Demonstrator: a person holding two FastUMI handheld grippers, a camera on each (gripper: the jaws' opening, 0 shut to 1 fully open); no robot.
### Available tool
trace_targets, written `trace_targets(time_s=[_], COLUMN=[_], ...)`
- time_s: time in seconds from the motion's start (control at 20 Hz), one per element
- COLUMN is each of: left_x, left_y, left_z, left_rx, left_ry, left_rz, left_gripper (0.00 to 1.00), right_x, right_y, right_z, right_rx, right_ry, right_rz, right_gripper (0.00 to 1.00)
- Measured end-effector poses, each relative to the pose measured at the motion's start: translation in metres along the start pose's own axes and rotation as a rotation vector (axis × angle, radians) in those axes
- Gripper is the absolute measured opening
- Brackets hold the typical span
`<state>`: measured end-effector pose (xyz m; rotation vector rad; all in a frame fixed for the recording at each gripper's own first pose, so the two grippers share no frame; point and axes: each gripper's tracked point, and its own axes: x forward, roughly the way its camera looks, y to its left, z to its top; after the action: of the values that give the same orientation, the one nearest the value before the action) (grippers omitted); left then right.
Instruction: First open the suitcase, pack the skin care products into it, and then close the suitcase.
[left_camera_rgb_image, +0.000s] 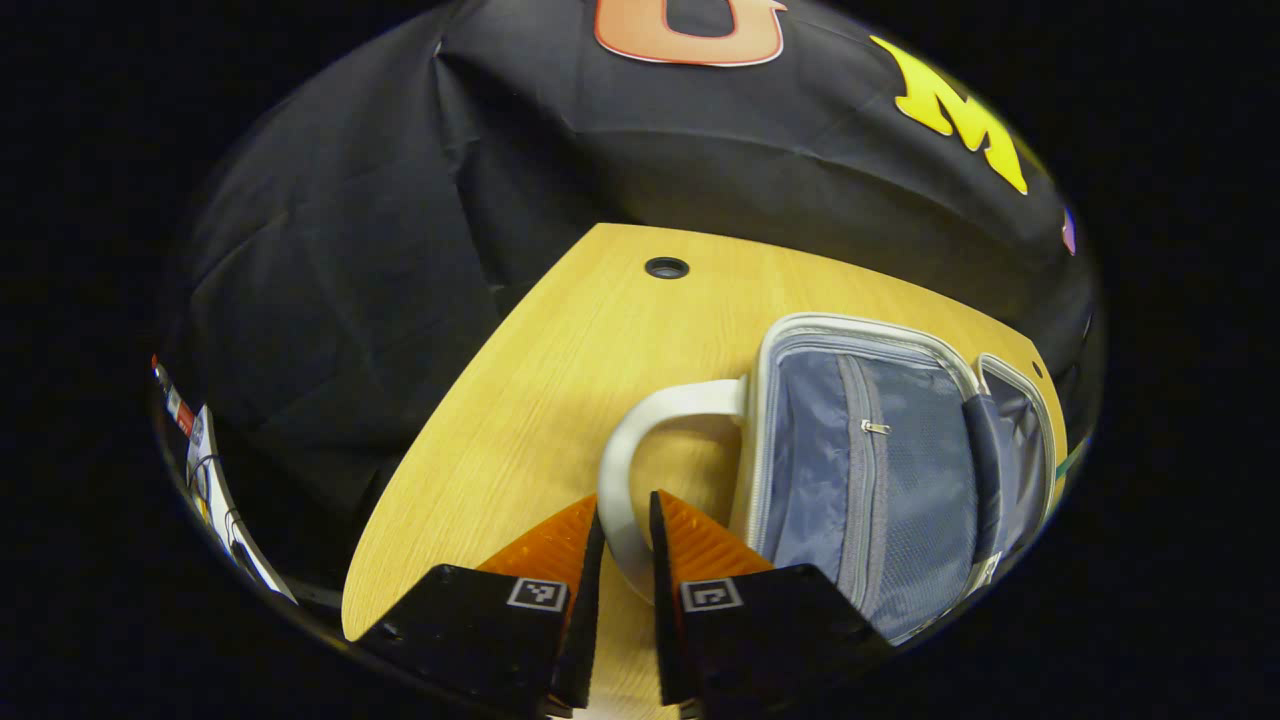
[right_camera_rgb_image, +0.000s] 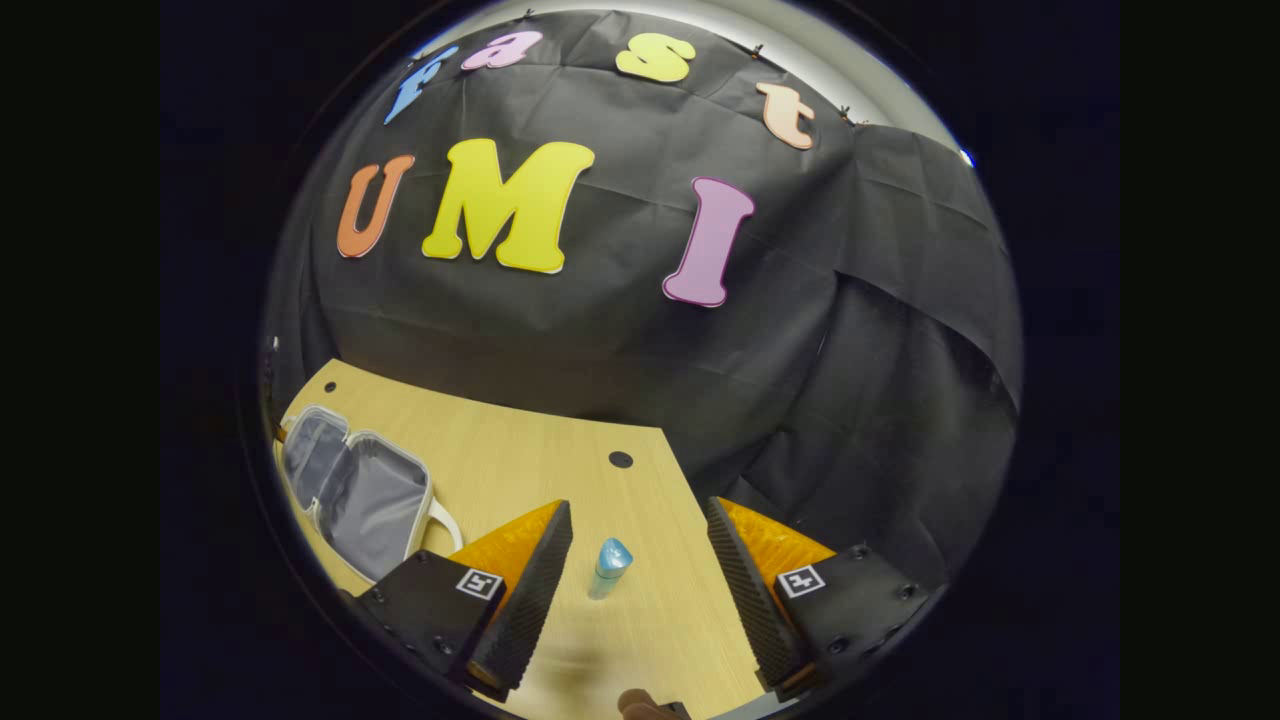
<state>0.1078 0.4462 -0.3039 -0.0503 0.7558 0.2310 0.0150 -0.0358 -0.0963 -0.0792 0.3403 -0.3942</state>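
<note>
The small suitcase lies open on the wooden table, showing a grey-blue lining with a zipped mesh pocket. Its white loop handle runs down between the fingers of my left gripper, which is shut on it. In the right gripper view, the open suitcase lies at the far left. A small light-blue skin care tube stands upright on the table, between the wide-apart fingers of my right gripper and touching neither. That gripper is open.
A round cable hole sits near the table's far edge, and another hole lies beyond the tube. A brown rounded object pokes in at the bottom edge. The black cloth wall hangs close behind the table.
</note>
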Motion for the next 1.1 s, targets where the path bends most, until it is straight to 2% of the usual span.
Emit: trace_targets(time_s=[0.05,0.1,0.15,0.2,0.25,0.35,0.5,0.7,0.85,1.0,1.1], left_x=[-0.004,-0.009,-0.019,-0.029,-0.043,-0.073,-0.119,-0.164,-0.185,-0.198,-0.213], left_y=[0.004,0.009,0.009,0.006,-0.005,-0.033,-0.083,-0.186,-0.279,-0.378,-0.439], left_z=[-0.002,-0.003,0.001,0.003,0.008,0.019,0.028,0.028,0.015,-0.014,-0.030], left_rx=[-0.025,-0.045,-0.070,-0.086,-0.108,-0.104,-0.059,-0.021,0.034,0.028,0.069], left_ry=[-0.001,-0.005,-0.020,-0.041,-0.070,-0.121,-0.188,-0.256,-0.274,-0.241,-0.253], left_rz=[0.022,0.049,0.063,0.069,0.061,0.049,0.035,-0.039,-0.133,-0.272,-0.363], left_gripper=[0.39,0.54,0.55,0.72,0.85,0.99,0.99,0.99,0.98,0.98,0.98], right_x=[0.001,0.002,0.003,0.005,0.007,0.011,0.017,0.026,0.035,0.042,0.046], right_y=[-0.002,-0.003,-0.005,-0.009,-0.013,-0.023,-0.041,-0.075,-0.099,-0.119,-0.129], right_z=[0.000,0.000,-0.002,-0.002,-0.005,-0.009,-0.016,-0.021,-0.032,-0.042,-0.051], right_rx=[-0.003,-0.005,-0.006,-0.006,-0.004,0.003,0.001,0.010,0.019,0.019,0.017], right_ry=[-0.004,-0.010,-0.015,-0.019,-0.021,-0.028,-0.038,-0.066,-0.059,-0.052,-0.037], right_rz=[0.004,0.009,0.016,0.022,0.029,0.049,0.090,0.140,0.168,0.189,0.205], right_gripper=[0.81,0.81,0.81,0.81,0.81,0.81,0.81,0.81,0.81,0.81,0.81])
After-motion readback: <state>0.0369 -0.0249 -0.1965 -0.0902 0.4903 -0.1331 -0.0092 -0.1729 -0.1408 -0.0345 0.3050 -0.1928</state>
